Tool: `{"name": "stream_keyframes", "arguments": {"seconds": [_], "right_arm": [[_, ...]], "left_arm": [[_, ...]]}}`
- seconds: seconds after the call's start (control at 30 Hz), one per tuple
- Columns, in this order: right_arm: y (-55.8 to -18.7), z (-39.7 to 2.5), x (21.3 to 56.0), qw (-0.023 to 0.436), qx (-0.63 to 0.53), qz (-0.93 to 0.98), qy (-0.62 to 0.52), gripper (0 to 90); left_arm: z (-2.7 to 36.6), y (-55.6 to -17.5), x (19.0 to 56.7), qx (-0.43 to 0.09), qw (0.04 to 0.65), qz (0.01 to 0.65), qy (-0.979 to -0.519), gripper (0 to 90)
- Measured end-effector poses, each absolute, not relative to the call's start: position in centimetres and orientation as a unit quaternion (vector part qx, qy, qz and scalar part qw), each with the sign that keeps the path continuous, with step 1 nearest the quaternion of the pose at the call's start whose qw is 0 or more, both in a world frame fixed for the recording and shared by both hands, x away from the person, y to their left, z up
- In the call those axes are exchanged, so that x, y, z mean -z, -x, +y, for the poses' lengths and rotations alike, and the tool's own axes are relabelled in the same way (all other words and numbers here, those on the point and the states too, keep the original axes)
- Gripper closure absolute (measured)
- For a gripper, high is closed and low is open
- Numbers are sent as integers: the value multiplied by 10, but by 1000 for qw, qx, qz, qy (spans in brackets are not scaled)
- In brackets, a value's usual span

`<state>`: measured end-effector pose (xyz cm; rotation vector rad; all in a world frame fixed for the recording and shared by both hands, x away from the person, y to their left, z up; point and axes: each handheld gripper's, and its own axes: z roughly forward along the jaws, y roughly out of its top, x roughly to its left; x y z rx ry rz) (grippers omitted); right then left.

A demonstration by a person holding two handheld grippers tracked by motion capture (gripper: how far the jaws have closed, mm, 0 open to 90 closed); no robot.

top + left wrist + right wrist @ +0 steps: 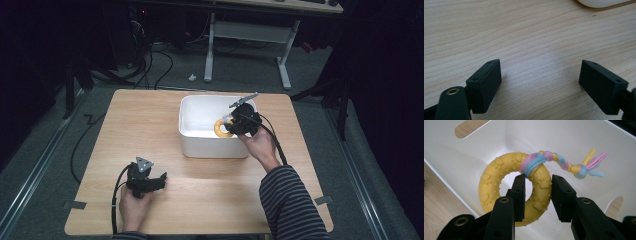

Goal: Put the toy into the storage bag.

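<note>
Both grippers show in the high view: the right gripper (235,125) reaches over the white bin (200,142) near the far side of the wooden table (140,130), and the left gripper (161,181) rests low on the bare wood near the front edge, held by a hand (132,205). From this height the yellow ring (220,128) inside the bin is half covered by the right gripper, and whether the jaws press it is hard to make out; a striped sleeve (290,200) runs off the bottom edge. No writing can be read anywhere. From the left gripper view, the two black jaws stand spread wide apart over pale grained wood with nothing between them, and a rounded white corner of the bin (602,2) is cut off at the top. From the right gripper view, the jaws pinch one side of the ring (496,182), one jaw through its hole and one outside; the ring is rubbery, studded with bumps and paw prints, and a pink, blue and yellow braided cord (556,160) is knotted around it, ending in loose strands. The bin's walls are smooth, with slot handles.
</note>
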<state>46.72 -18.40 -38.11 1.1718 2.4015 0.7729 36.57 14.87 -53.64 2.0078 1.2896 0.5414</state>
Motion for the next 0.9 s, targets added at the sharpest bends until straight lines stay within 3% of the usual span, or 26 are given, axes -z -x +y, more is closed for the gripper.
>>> {"name": "stream_keyframes", "arguments": {"seconds": [0.7,0.77,0.8,0.9], "right_arm": [[-473,-183,390,151,-266,852,-425,646],[-474,-183,390,147,-265,852,-428,626],[-475,-184,391,140,-264,852,-430,554],[-474,-184,390,145,-262,850,-433,519]], "left_arm": [[149,-366,537,-208,341,495,-771,184],[149,-366,537,-208,341,495,-771,184],[149,-366,536,-208,340,495,-772,184],[149,-366,537,-208,341,495,-772,182]]}}
